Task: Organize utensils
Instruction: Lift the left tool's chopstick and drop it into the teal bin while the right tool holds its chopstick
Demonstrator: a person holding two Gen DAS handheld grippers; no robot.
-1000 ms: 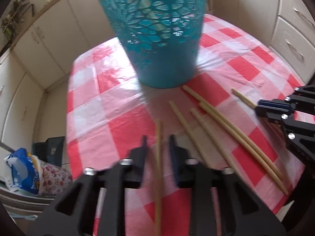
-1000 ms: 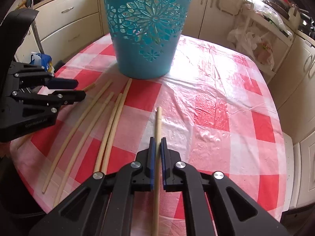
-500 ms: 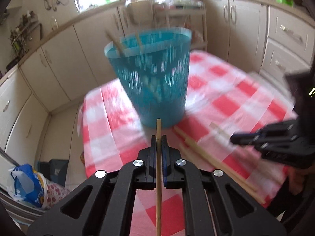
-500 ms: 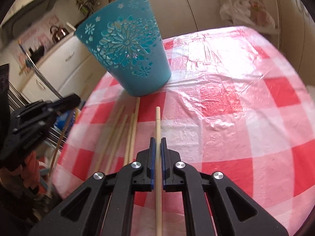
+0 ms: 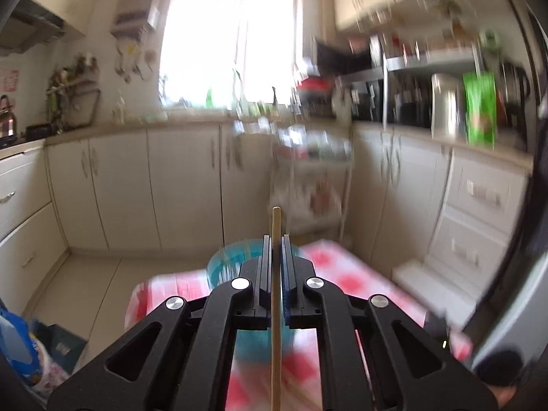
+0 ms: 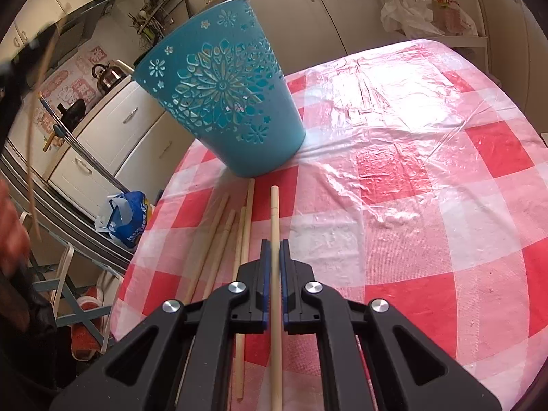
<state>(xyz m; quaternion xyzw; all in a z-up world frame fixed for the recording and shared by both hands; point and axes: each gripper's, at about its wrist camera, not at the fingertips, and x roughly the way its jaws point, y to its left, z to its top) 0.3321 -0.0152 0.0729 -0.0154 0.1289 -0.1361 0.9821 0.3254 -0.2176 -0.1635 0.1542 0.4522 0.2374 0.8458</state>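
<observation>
My left gripper (image 5: pixel 275 239) is shut on a wooden chopstick (image 5: pixel 275 219), lifted high and tilted up toward the kitchen; the teal cut-out basket (image 5: pixel 226 267) shows blurred below its fingers. My right gripper (image 6: pixel 273 244) is shut on another chopstick (image 6: pixel 274 205), raised just above the red-and-white checked tablecloth (image 6: pixel 411 185) and pointing toward the basket (image 6: pixel 222 102). Several more chopsticks (image 6: pixel 219 236) lie on the cloth left of the right gripper. The left-held chopstick shows blurred at the far left of the right wrist view (image 6: pixel 34 150).
White kitchen cabinets (image 5: pixel 154 185) surround the round table. A wire rack with bags (image 5: pixel 311 178) stands beyond the table. A blue plastic bag (image 6: pixel 126 212) and a folding stool (image 6: pixel 78 294) sit on the floor by the table's left edge.
My left gripper closed on its chopstick, lifted it off the table and swung it up high. My right gripper has raised its chopstick and tilted, staying closed.
</observation>
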